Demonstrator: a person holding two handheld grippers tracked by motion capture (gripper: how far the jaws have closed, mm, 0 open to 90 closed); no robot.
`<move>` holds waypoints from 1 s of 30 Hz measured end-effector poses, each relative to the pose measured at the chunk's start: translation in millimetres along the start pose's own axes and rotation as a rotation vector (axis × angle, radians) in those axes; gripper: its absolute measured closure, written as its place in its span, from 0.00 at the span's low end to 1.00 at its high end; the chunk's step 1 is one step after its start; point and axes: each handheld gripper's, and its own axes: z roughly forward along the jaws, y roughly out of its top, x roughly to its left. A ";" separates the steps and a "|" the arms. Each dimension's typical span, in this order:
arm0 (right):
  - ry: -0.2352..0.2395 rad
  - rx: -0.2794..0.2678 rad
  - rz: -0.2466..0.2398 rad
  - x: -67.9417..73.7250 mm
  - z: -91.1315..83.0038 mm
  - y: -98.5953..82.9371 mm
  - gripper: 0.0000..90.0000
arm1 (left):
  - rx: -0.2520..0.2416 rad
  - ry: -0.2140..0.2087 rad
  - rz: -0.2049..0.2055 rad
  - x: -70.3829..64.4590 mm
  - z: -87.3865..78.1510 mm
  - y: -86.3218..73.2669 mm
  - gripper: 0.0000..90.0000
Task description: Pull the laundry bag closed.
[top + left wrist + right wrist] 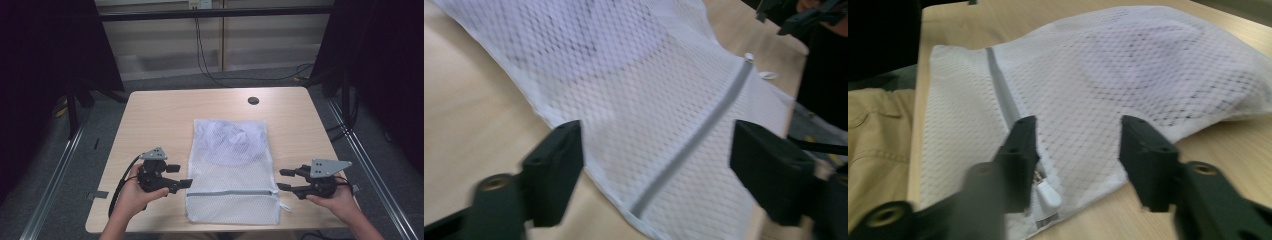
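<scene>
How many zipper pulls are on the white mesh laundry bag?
1: a white zipper pull at the grey zipper's right end, beside the right gripper. Others may be hidden.

The mesh bag (pixel 231 170) lies flat down the middle of the surface (pixel 150 120), reaching almost to the near edge, bulging at its far half. Bare strips run along the left and right edges, and the far edge is open except for a small dark disc (pixel 253 100) near the far right corner.
</scene>
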 end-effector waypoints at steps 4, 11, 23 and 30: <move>-0.082 -0.012 0.033 -3.0 -2.0 -1.1 0.29 | -0.027 0.089 0.057 2.1 0.5 -0.6 0.11; -0.167 -0.015 0.065 -6.9 -5.8 -3.6 0.14 | -0.055 0.193 0.080 8.5 -3.3 -4.1 0.07; -0.272 -0.017 0.105 -15.1 -17.6 -8.7 0.13 | -0.087 0.258 0.074 24.2 -13.3 -13.2 0.05; -0.341 -0.018 0.138 -20.1 -24.9 -12.7 0.12 | -0.100 0.288 0.070 31.1 -15.9 -20.3 0.05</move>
